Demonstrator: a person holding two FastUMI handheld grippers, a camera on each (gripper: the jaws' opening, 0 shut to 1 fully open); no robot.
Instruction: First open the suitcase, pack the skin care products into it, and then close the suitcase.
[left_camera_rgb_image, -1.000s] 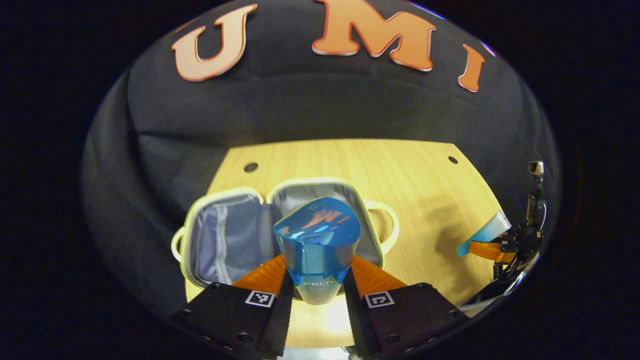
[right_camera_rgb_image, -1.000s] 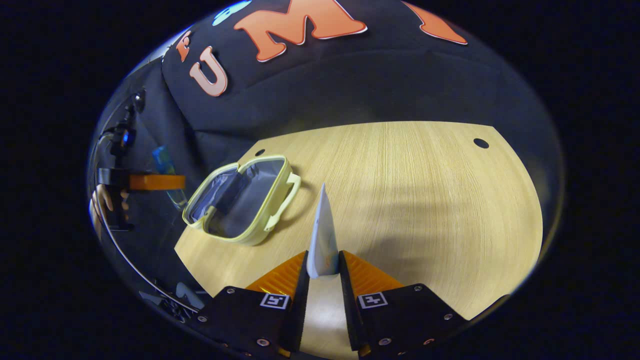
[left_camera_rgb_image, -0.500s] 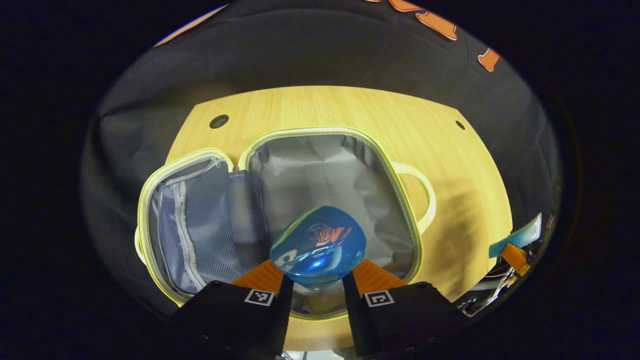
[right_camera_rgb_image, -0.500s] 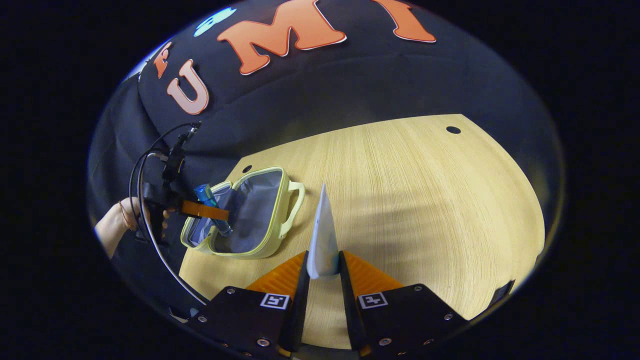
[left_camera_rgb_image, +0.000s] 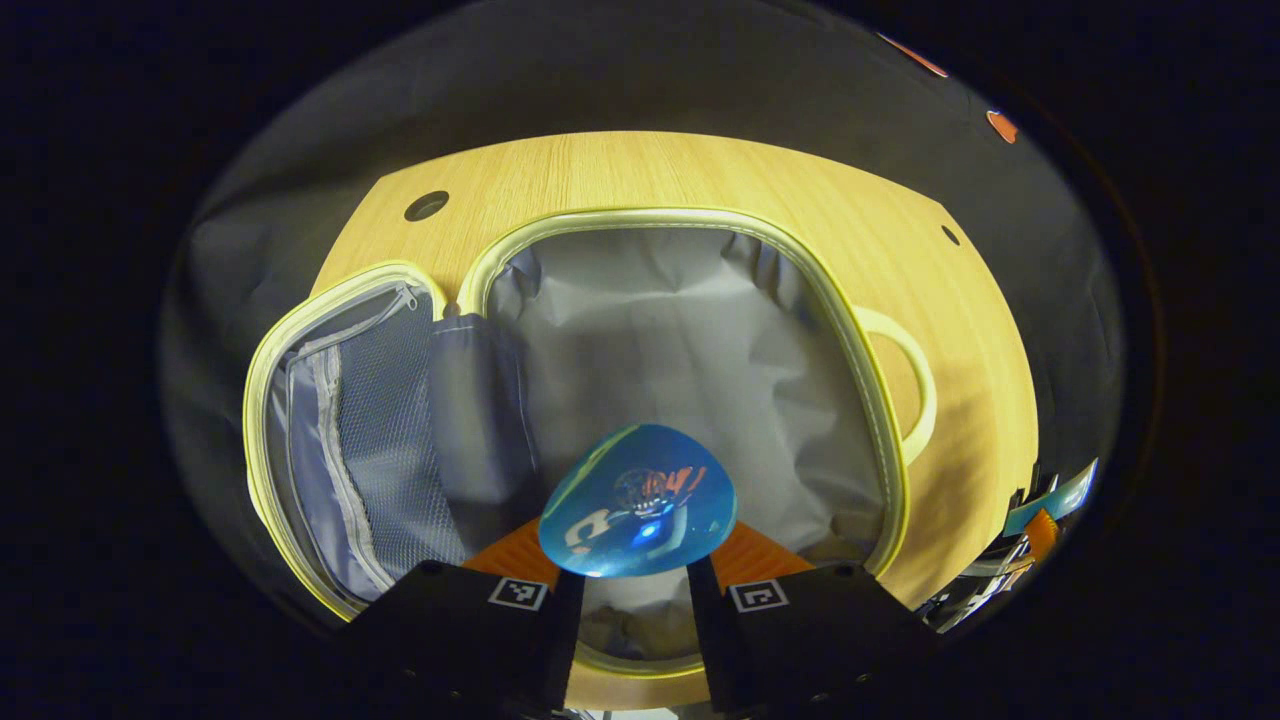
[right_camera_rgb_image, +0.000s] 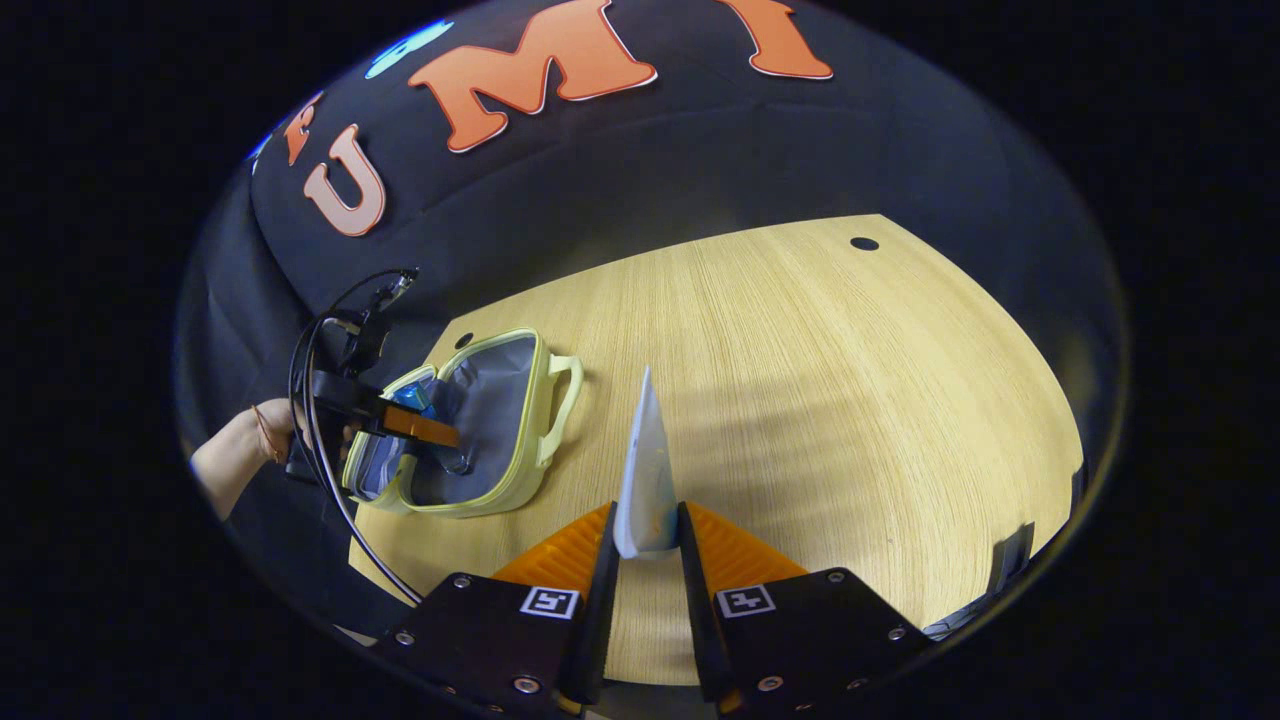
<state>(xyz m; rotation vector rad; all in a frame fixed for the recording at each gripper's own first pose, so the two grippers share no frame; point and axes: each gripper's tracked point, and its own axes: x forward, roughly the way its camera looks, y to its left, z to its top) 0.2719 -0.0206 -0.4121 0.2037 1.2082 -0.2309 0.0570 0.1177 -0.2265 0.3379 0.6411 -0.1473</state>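
A pale yellow suitcase (left_camera_rgb_image: 884, 420) lies open on the wooden table (left_camera_rgb_image: 620, 170), with grey lining and a mesh pocket (left_camera_rgb_image: 370, 430) in its lid. My left gripper (left_camera_rgb_image: 628, 560) is shut on a blue bottle (left_camera_rgb_image: 638, 515), held above the suitcase's main compartment. In the right gripper view the same suitcase (right_camera_rgb_image: 535, 420) sits at the left, with the left gripper (right_camera_rgb_image: 420, 428) and the blue bottle (right_camera_rgb_image: 412, 396) at its opening. My right gripper (right_camera_rgb_image: 645, 535) is shut on a white tube (right_camera_rgb_image: 647, 470), held over the table to the right of the suitcase.
A hand (right_camera_rgb_image: 240, 450) holds the left gripper, and a black cable (right_camera_rgb_image: 330, 500) loops from it. The table has small round holes (left_camera_rgb_image: 426, 205) near its far corners. The black cloth wall stands behind the table.
My left gripper has carried the blue bottle forward and down, from in front of the suitcase to over its main compartment. The right gripper has kept its hold on the tube and barely shifted.
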